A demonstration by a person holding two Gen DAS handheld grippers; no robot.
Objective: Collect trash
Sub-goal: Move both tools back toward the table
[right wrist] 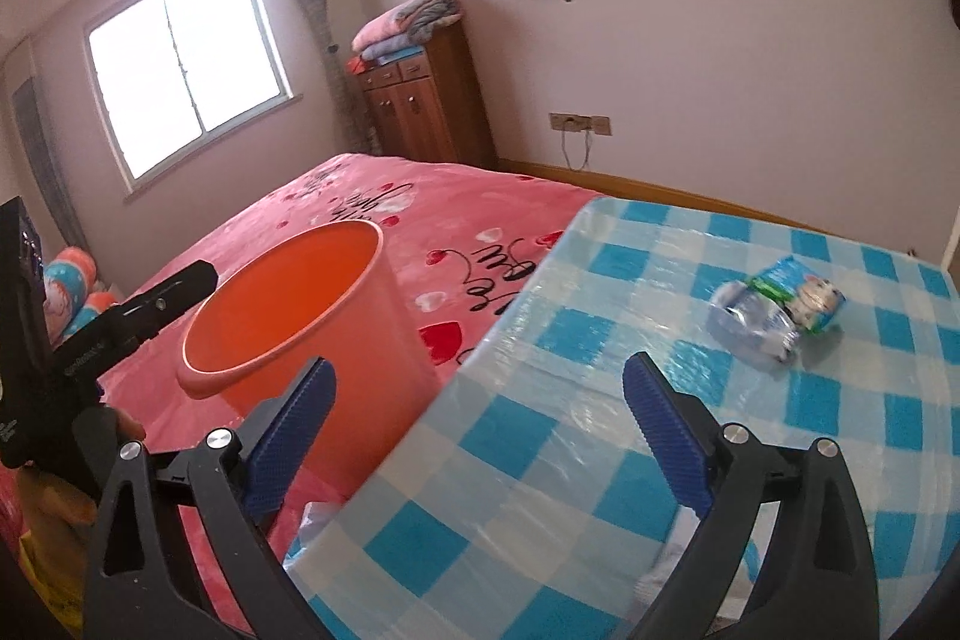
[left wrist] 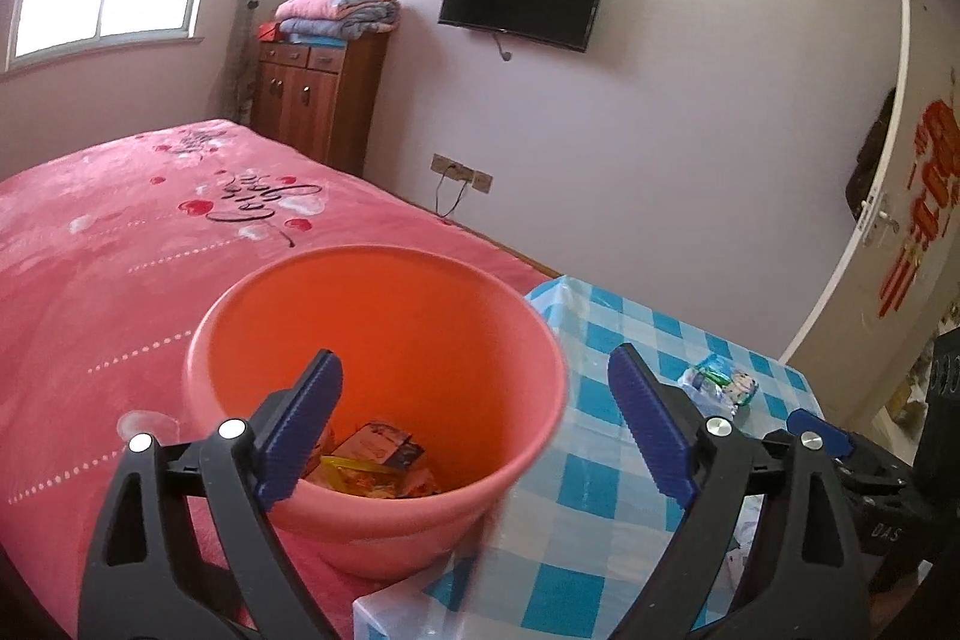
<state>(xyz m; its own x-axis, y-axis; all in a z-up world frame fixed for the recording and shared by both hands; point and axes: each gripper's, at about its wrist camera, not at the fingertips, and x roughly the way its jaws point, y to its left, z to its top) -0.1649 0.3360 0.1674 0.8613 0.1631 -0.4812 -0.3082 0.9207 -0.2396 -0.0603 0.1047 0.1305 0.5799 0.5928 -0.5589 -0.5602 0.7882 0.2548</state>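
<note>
The bed (left wrist: pixel 90 250) lay beyond both grippers, the table (right wrist: pixel 600 460) under the right gripper (right wrist: pixel 474 436). The bin (left wrist: pixel 384 400) sat ahead of the left gripper (left wrist: pixel 474 430), wrappers (left wrist: pixel 378 460) inside. Both stood wide apart, empty. The bottle (right wrist: pixel 774 310) lay ahead and right of the right fingers (right wrist: pixel 666 436). Best to straddle its crumpled middle squarely before closing, since thin plastic may slip.

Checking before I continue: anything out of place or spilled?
One crushed plastic bottle still lies on the checked table, outside the orange bin standing on the bed. Nothing looks spilled.
</note>
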